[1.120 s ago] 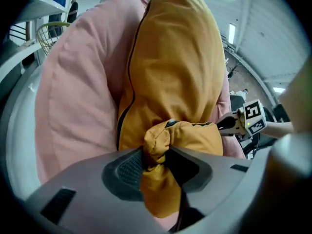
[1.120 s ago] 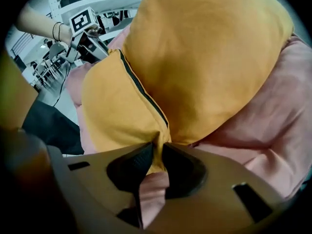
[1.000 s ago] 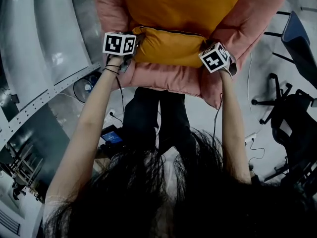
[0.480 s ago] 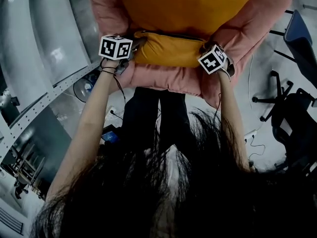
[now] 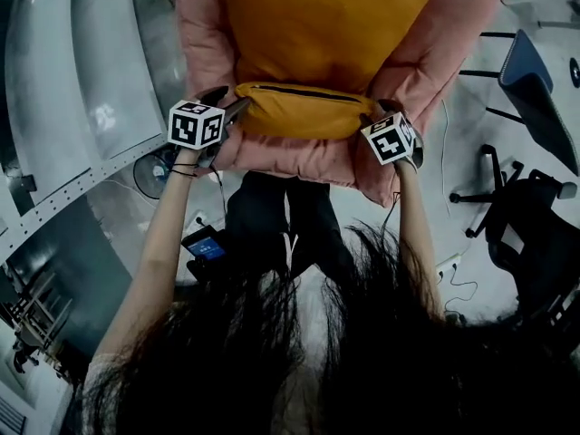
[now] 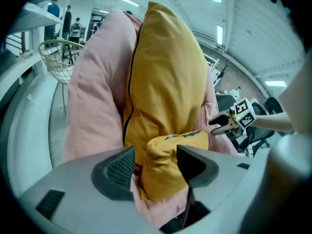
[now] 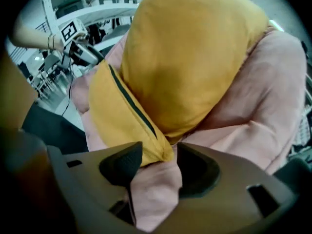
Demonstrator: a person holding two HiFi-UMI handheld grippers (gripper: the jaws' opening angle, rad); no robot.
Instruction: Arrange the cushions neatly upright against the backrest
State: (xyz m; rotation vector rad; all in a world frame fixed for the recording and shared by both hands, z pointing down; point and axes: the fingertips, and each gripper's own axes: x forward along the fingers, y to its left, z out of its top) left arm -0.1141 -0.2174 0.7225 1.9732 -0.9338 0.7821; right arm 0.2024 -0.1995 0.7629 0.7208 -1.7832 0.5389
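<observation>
The left gripper and right gripper each sit at 1 bottom corner of the yellow cushion. Their jaws have just been opening and now stand about half apart. The corners lie loose between them, maybe brushing 1 pad. They seem to be letting go because the cushion stands up by itself. It leans on the big pink cushion behind, which wraps round it. Far off stands a wire basket.

Yellow cushion on pink cushion, between left tongs and right tongs
</observation>
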